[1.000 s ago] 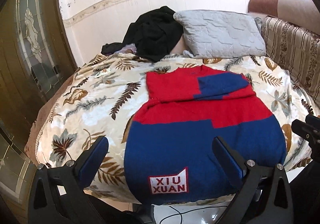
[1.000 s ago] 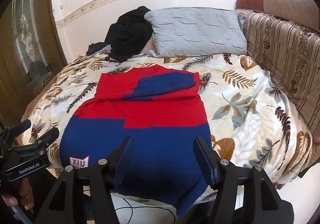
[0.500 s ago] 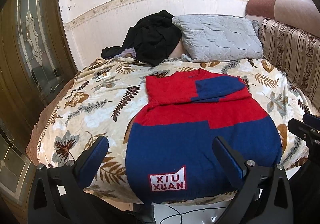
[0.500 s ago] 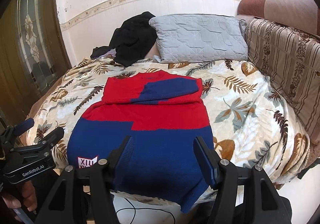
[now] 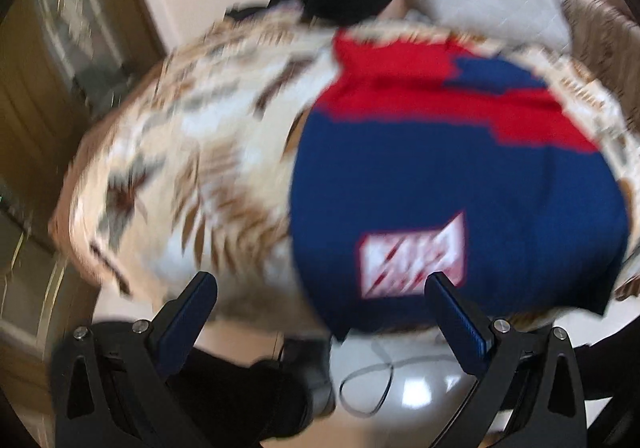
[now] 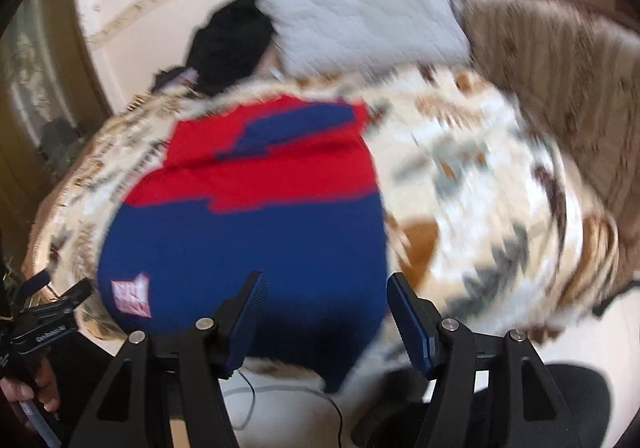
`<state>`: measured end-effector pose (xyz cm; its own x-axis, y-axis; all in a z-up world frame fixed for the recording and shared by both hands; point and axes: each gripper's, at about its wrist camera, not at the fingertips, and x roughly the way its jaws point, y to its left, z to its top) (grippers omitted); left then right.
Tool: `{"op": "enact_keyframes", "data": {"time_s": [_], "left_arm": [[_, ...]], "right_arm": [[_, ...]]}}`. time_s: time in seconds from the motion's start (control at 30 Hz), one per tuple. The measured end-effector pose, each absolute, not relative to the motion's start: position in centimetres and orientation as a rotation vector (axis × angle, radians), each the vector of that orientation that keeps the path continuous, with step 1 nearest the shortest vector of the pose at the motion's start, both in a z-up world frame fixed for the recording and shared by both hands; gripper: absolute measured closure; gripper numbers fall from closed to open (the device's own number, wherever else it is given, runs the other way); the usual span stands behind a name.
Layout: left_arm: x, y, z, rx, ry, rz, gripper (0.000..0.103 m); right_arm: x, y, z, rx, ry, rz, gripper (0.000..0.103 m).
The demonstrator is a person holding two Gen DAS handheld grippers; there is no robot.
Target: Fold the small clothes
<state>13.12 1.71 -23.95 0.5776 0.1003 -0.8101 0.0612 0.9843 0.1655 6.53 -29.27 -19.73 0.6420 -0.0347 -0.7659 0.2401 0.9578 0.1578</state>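
Observation:
A red and blue sweater [image 5: 452,176] with a white label lies flat on the leaf-print bedspread [image 5: 192,168], its blue hem hanging over the near edge. It also shows in the right wrist view [image 6: 256,216]. My left gripper [image 5: 322,302] is open and empty, just short of the hem's left corner. My right gripper [image 6: 324,304] is open and empty, close to the hem's right corner. The left gripper also shows at the left edge of the right wrist view [image 6: 48,308]. Both views are motion-blurred.
A grey pillow [image 6: 372,28] and a pile of black clothes [image 6: 232,40] lie at the head of the bed. A striped cushion [image 6: 560,68] stands at the right. A cable [image 5: 372,380] lies on the floor below the bed edge. A wooden door [image 5: 52,68] is at the left.
Both grippers have dipped down and moved in toward the sweater's hem; the views are now blurred and the sweater looms larger. The sweater itself has not moved.

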Motion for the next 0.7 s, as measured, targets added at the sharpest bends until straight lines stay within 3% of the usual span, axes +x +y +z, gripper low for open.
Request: {"op": "enact_keyframes", "data": {"time_s": [0.23,0.5,0.6,0.7], "left_arm": [[14.0,5.2,-26.0,0.038,1.047,0.078,0.0],[14.2,6.8,-27.6,-0.013,1.099,0.061,0.0],[14.3,7.3,-28.2,-0.051,1.12,0.034,0.006],[14.5,7.7,-29.1,-0.098,1.153,-0.003,0.019]], "right_arm": [[5.8,-31.8,-26.0,0.405,1.026,-0.159,0.036],[6.5,-31.6,-26.9,0.416,1.051,-0.134,0.036],[6.9,-31.1,-27.6,0.4,1.064,-0.135,0.036],[7.3,-31.0,-28.0,0.403,1.08,-0.133,0.036]]}}
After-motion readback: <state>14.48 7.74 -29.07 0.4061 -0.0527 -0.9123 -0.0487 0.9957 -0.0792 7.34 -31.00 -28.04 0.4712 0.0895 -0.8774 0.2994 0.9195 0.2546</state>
